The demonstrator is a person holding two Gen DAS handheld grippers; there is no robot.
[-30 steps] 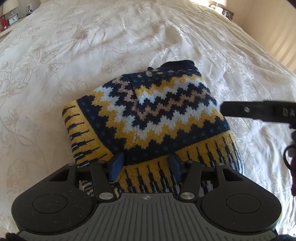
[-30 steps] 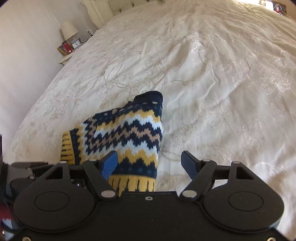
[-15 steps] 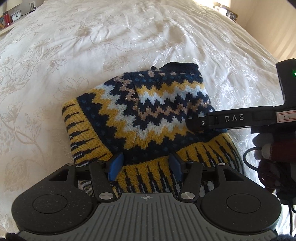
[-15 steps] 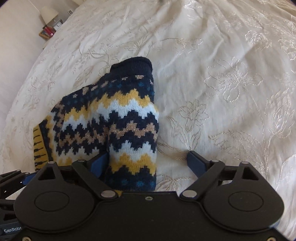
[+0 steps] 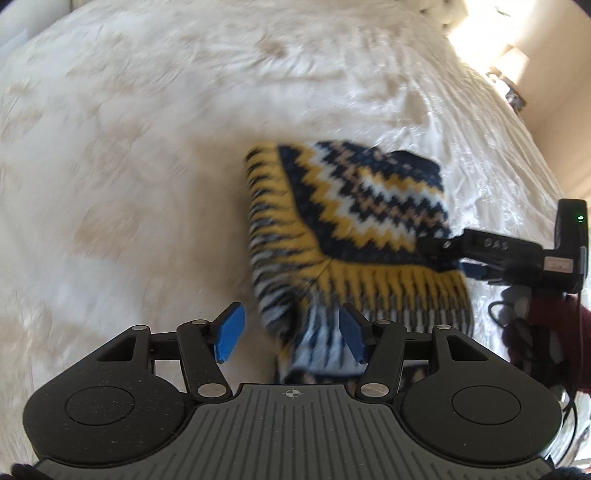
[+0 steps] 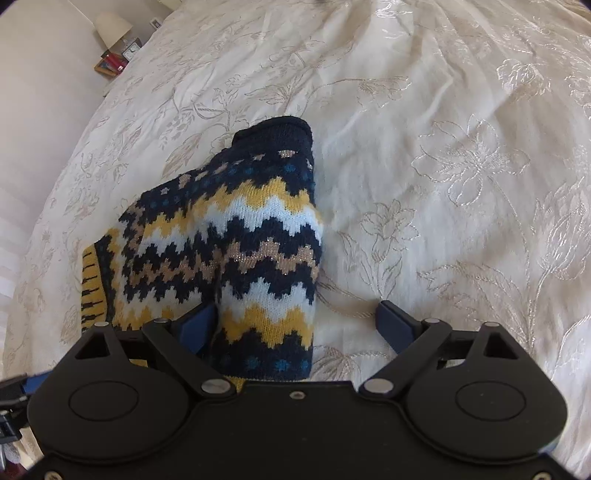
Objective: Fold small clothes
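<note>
Motion blur smears the bedspread (image 5: 110, 184) and sweater (image 5: 332, 221).

Wide bed (image 6: 424, 122) covered by a cream bedspread (image 6: 461, 177) embroidered with glossy flowers and trailing stems, lightly creased. Off its far left corner in the right wrist view, a nightstand (image 6: 110, 68) with a pale-shaded lamp (image 6: 112, 27), a small clock (image 6: 132, 53) and red books (image 6: 115, 61). Plain pale wall (image 6: 40, 96) along that side, striped with soft bands of light lower down. In the left wrist view, blurred bedspread, strong sunlight (image 5: 476, 18) flaring at the upper right, a second lamp (image 5: 511, 61) beside it, beige wall (image 5: 565, 110) behind.
</note>
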